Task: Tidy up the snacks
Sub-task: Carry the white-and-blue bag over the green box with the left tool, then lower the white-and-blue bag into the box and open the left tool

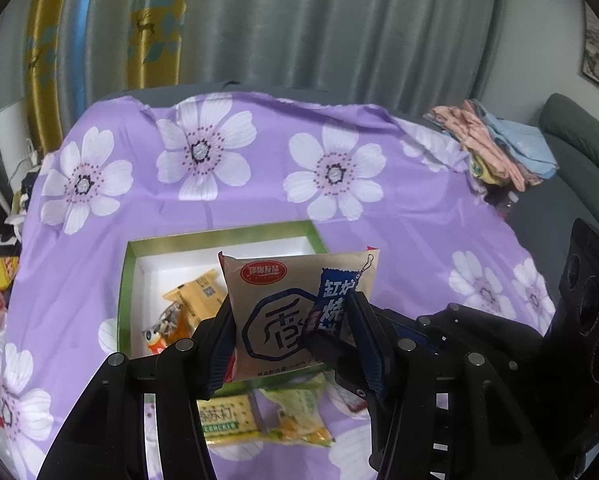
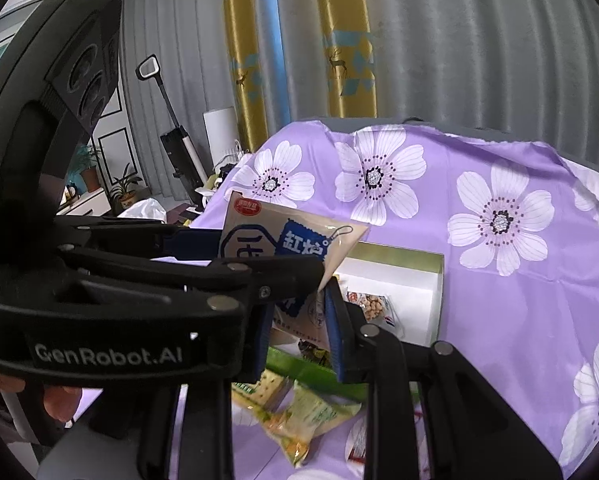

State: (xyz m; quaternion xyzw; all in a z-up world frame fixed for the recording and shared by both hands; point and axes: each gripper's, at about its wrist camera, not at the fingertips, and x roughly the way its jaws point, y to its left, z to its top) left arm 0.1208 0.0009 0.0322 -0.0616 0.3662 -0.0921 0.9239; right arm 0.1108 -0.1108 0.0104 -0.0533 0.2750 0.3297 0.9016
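Both tools grip the same beige snack packet [image 1: 275, 312], which hangs in the air just above the near edge of a green-rimmed box [image 1: 219, 238] with a white interior. In the left wrist view the left tool [image 1: 289, 330] has its blue-padded fingers pressed on the packet's two side edges, with the packet standing upright and facing the camera, its red oval logo at the top and a dark blue label down its right part. The right tool [image 2: 297, 322] comes in from the right of that view and is closed on the packet's lower right corner; in the right wrist view its pads pinch the bottom of the packet, and the left tool's black arm crosses in front from the left. The box lies on a surface covered by a purple cloth [image 1: 399, 216] printed with white flowers. Inside the box sit an orange-yellow packet [image 1: 195, 292] and another small wrapped snack [image 1: 167, 328]. On the cloth in front of the box, under the tools, lie a green-and-cream cracker pack [image 1: 223, 416] and a yellow-green pouch [image 1: 299, 416].
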